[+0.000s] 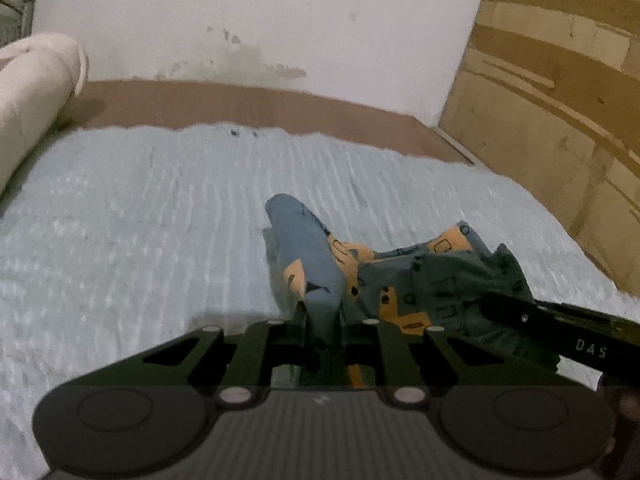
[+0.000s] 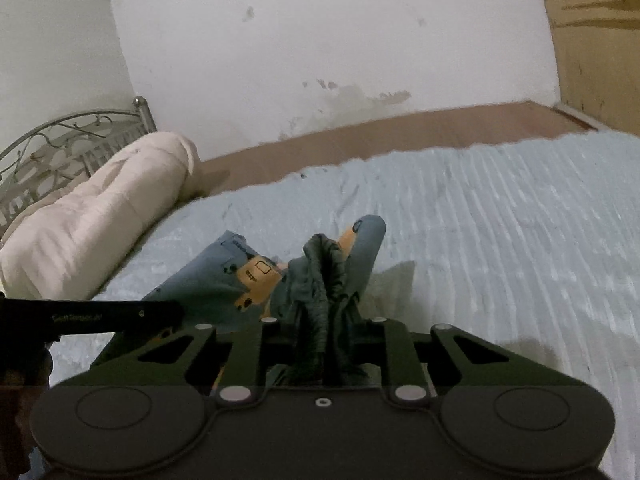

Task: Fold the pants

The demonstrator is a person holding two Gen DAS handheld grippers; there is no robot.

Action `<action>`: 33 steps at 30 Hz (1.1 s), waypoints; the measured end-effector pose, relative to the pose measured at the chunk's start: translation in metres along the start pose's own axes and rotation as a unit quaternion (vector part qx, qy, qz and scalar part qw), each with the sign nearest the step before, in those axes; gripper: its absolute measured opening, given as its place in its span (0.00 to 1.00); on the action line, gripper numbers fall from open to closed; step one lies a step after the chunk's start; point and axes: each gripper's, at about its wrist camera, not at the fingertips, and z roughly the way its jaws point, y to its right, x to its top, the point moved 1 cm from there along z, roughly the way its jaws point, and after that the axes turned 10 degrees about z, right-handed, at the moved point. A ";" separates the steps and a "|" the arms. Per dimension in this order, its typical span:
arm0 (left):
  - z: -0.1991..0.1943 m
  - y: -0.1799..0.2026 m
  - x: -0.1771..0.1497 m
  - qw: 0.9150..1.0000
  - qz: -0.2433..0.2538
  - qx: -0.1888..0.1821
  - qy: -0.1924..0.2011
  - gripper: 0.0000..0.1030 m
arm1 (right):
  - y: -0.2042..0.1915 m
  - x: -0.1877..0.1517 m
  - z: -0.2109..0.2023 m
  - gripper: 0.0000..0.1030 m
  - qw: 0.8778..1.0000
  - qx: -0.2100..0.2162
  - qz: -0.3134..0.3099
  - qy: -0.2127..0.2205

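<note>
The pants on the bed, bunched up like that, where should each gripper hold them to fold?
The pants are best held as now: right gripper on the dark gathered waistband, left gripper on the blue leg edge, both coming in low from the near side. Those bunched ridges stand up, giving the pads something to pinch.

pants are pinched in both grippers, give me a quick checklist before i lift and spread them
1. Left gripper shut on the pants, on a light blue fold: ok.
2. Right gripper shut on the dark gathered edge: ok.
3. Pants flat and untangled: not ok, bunched in a heap.
4. Which part each gripper holds, waistband or leg: cannot tell.
5. Blue bedspread clear around the pants for laying out: ok.
6. Rolled cream blanket apart from the pants: ok.
</note>
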 end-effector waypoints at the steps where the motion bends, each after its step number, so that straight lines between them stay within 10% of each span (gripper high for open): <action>1: 0.001 -0.003 0.004 1.000 -0.005 0.003 0.005 0.15 | -0.001 0.005 0.004 0.21 1.000 0.002 0.000 0.005; 25: 0.087 -0.039 0.012 0.996 -0.072 0.040 -0.017 0.20 | 0.022 0.027 0.112 0.29 0.998 -0.056 -0.017 -0.006; 28: 0.087 -0.035 0.014 0.996 -0.068 0.049 -0.027 0.24 | 0.023 0.026 0.112 0.33 0.998 -0.059 -0.015 -0.005; 33: 0.078 -0.033 0.016 0.997 -0.066 0.047 -0.022 0.58 | 0.023 0.028 0.106 0.59 0.998 -0.063 -0.020 0.001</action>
